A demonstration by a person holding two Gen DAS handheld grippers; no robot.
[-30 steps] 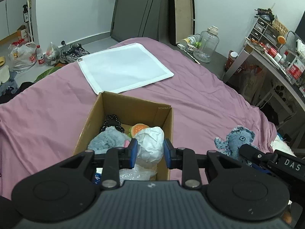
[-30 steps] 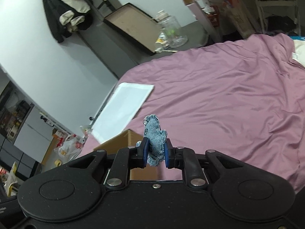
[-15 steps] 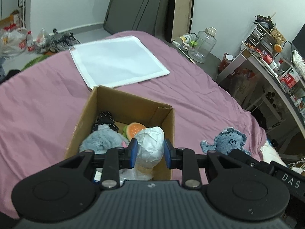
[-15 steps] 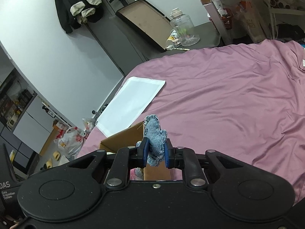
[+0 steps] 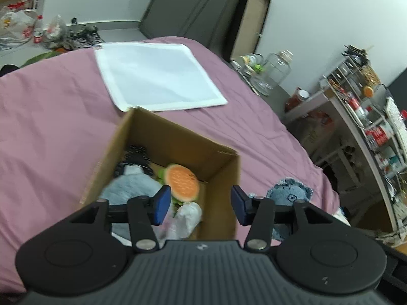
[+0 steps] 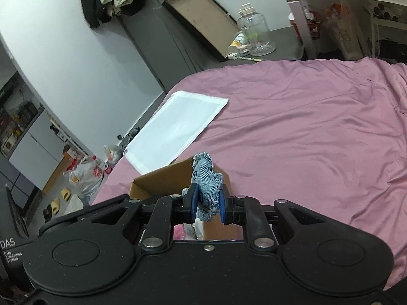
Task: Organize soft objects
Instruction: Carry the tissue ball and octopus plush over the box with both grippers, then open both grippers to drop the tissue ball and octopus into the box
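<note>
Left tool (image 5: pixel 200 204) released white bundle (image 5: pixel 187 218) into box (image 5: pixel 178 137).

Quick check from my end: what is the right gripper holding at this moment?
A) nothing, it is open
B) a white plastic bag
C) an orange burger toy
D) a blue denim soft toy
D: the right gripper is shut on the blue denim soft toy, held above the cardboard box.
</note>
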